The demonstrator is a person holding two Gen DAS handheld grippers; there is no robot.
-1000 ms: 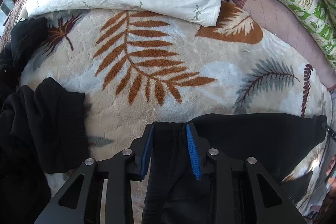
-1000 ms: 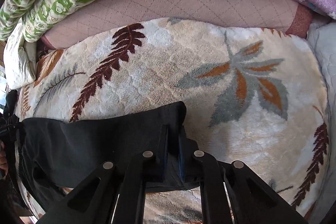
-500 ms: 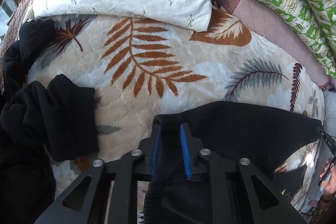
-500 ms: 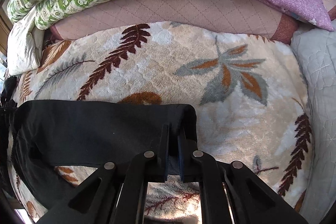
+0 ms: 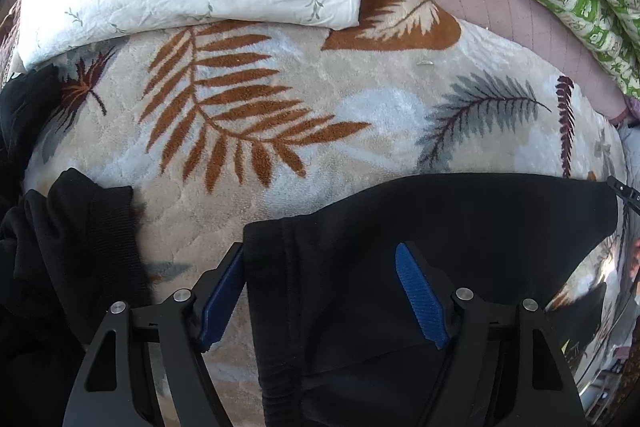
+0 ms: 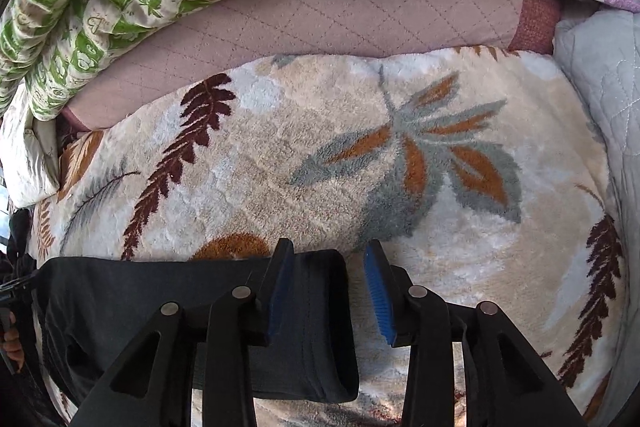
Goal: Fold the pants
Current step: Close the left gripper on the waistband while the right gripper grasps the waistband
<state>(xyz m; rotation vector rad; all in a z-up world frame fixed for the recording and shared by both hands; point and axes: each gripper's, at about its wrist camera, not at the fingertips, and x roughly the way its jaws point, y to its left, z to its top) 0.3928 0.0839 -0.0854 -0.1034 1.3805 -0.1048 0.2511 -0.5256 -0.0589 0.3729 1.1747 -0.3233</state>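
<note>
Leaf-print blanket [image 5: 280,131] bears black pants [image 5: 440,227]; both grippers' [image 5: 320,291] [image 6: 332,291] fingers have just been spreading apart, so lift clear without snagging.

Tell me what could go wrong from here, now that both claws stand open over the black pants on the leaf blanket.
1. The left claw has just been opening, but the pants edge still lies between its blue pads; lifting away could snag and undo the fold.
2. The right claw has also just been opening; its left pad looks against the pants, so it may drag that end.
3. The other black garment lies close by and could get caught.
</note>
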